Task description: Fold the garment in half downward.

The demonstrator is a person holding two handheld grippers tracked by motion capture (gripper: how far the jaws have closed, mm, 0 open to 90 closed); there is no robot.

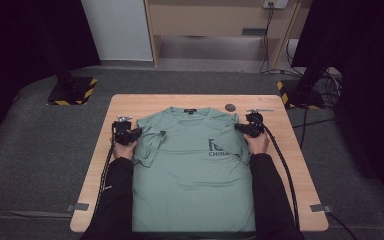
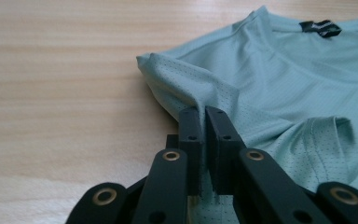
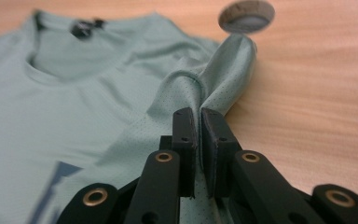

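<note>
Our left gripper (image 2: 201,112) has its jaws pressed nearly together on a pinch of the green T-shirt (image 1: 192,170), at the shoulder seam where the sleeve (image 2: 186,84) begins; in the left gripper view the mesh fabric rises in a small ridge between the jaws. Our right gripper (image 3: 198,114) is clamped the same way on the opposite shoulder, and there the cloth stands up in a folded peak just beyond the jaw tips.

In the high view we hold the left gripper (image 1: 126,134) at the shirt's left edge and the right gripper (image 1: 250,127) at its right edge, both beside the upper part of the garment. The left sleeve is folded in over the chest. The shirt lies flat, front up, collar away from us, along the middle of the wooden bench (image 1: 130,102), its hem reaching the near edge. A dark print (image 1: 218,148) with lettering sits on the chest. A round grey disc (image 1: 230,107) is set into the bench just beyond the right shoulder.
</note>
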